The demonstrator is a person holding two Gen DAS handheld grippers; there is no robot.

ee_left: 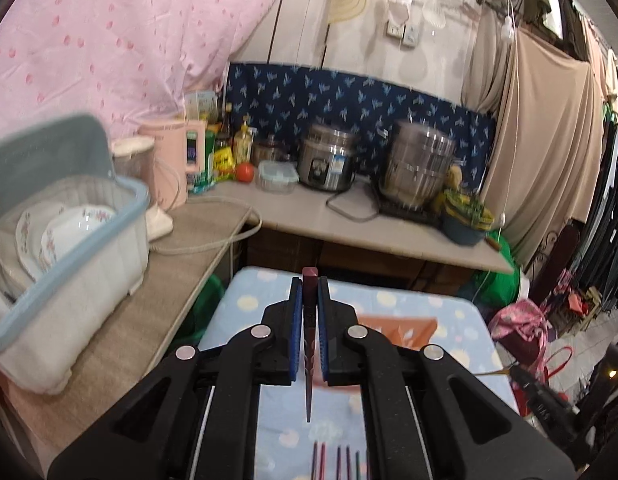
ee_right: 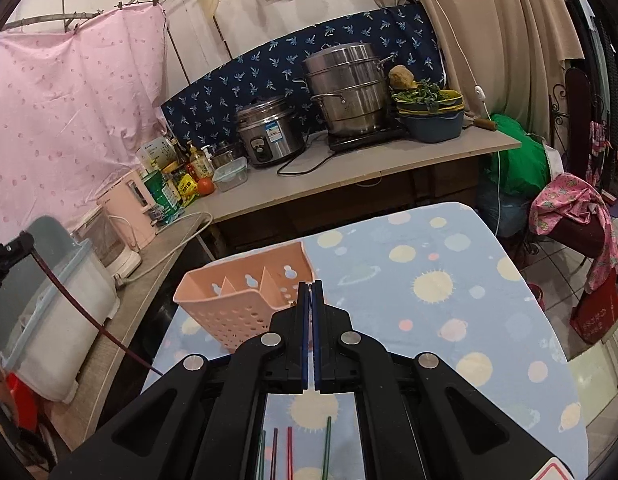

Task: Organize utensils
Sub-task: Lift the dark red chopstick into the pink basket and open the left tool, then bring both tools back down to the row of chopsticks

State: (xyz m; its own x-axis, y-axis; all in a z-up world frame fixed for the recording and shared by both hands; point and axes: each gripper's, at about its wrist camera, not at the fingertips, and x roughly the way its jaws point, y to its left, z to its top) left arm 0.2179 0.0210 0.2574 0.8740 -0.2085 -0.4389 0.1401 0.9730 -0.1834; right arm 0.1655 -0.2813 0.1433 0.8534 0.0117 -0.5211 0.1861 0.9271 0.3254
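A pink spotted sheet (ee_right: pixel 69 112) hangs at upper left above a counter (ee_right: pixel 349 172) crowded with a rice cooker (ee_right: pixel 265 132), a stacked steel steamer (ee_right: pixel 345 92), bottles and a tomato (ee_right: pixel 206 186); plates (ee_left: pixel 61 228) stand in a blue-rimmed bin (ee_left: pixel 69 264) at left.

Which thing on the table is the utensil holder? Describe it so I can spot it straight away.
Find the table with the blue planet-print cloth. At its far left corner, nearest the wooden counter, stands the utensil holder: a peach-pink plastic caddy with a perforated front and inner dividers. It is the only container on the cloth; the loose chopsticks lie flat at the near edge.
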